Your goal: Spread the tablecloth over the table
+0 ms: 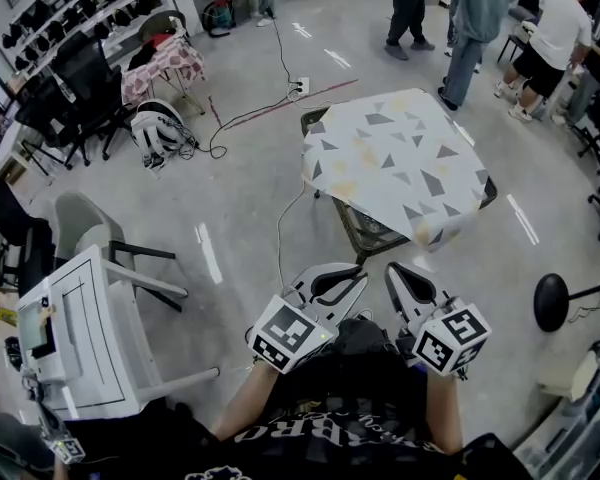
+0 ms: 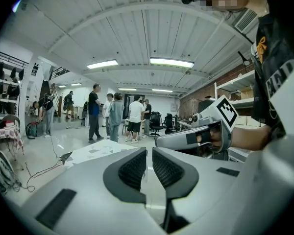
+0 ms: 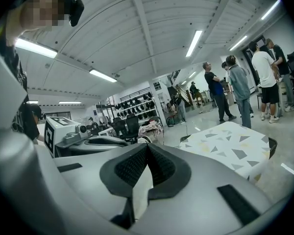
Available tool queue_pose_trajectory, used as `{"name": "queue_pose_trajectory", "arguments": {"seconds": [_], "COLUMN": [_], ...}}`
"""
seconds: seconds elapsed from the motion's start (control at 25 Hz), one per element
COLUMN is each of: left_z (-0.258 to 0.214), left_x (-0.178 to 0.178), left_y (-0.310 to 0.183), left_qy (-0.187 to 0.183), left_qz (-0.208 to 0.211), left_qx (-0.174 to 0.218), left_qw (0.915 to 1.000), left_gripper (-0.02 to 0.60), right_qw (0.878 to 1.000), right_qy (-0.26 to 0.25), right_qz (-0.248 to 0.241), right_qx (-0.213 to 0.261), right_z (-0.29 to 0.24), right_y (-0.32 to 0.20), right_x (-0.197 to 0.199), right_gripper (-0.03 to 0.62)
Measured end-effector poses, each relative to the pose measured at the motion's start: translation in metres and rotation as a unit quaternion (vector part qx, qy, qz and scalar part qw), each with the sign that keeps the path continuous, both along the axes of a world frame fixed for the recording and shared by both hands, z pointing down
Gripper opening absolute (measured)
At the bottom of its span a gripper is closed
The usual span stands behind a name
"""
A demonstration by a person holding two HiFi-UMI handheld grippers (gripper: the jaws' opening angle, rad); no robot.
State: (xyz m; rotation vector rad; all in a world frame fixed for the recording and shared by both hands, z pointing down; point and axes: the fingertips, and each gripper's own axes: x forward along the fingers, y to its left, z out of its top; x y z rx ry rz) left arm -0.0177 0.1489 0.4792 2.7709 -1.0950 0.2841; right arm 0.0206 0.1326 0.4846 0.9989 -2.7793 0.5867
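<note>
Both grippers are held close to the person's body, side by side, pointing toward the far table point(image 1: 366, 231) and tilted slightly downward. The left gripper point(image 1: 358, 274) sits at the end of the bent left forearm point(image 1: 242, 416); its jaws stand a thin slit apart with nothing between them. The right gripper point(image 1: 394, 269), on the right forearm point(image 1: 441, 408), has its jaws pressed together, empty. The tablecloth point(image 1: 395, 158), white with grey triangles, lies draped over the table, well apart from both grippers.
</note>
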Motion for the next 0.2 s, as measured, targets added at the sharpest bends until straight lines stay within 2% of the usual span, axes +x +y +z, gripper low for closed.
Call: {"name": "queue_pose_trajectory", "arguments": {"seconds": [0.2], "left_z": [0.0023], "left_x": [0.0080], "left_y": [-0.0006], "left_qy": [-0.015], "left_qz": [0.011], "left_qx": [0.005], "left_qw": [0.9998], "left_gripper": [0.054], "right_qw": [1.000], "right_qy": [0.004], "right_qz": [0.009], "right_qx": [-0.001], "right_z": [-0.0014], "right_y": [-0.0046], "right_x": [0.0060], "right_gripper": [0.014]}}
